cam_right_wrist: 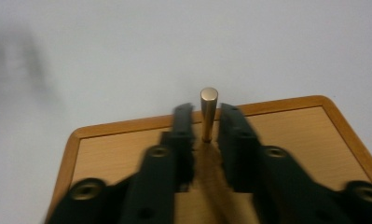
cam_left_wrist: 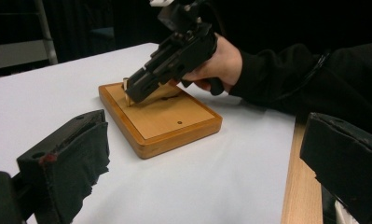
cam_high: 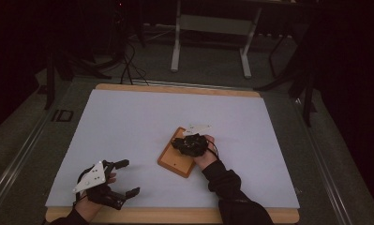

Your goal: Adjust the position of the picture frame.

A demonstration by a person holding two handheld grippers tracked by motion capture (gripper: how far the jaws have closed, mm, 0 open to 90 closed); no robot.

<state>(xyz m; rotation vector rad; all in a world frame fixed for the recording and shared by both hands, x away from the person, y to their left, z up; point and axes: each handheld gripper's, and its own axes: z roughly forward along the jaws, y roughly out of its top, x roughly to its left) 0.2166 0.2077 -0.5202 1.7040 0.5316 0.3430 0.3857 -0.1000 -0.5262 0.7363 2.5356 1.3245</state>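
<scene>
Right tool (cam_right_wrist: 206,122) astride peg (cam_right_wrist: 208,112), gaps either side

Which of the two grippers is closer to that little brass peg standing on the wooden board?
The right gripper: its fingers stand on either side of the brass peg, with narrow gaps. The left gripper sits open, far off the wooden board, by the table's near edge.

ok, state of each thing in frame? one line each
brass peg: upright in the wooden board, between the right tool's jaws, small gaps either side.
wooden board: flat on the white sheet, one empty hole near its close end.
right tool: open, straddling the peg.
left tool: open, empty, off to the side.
</scene>
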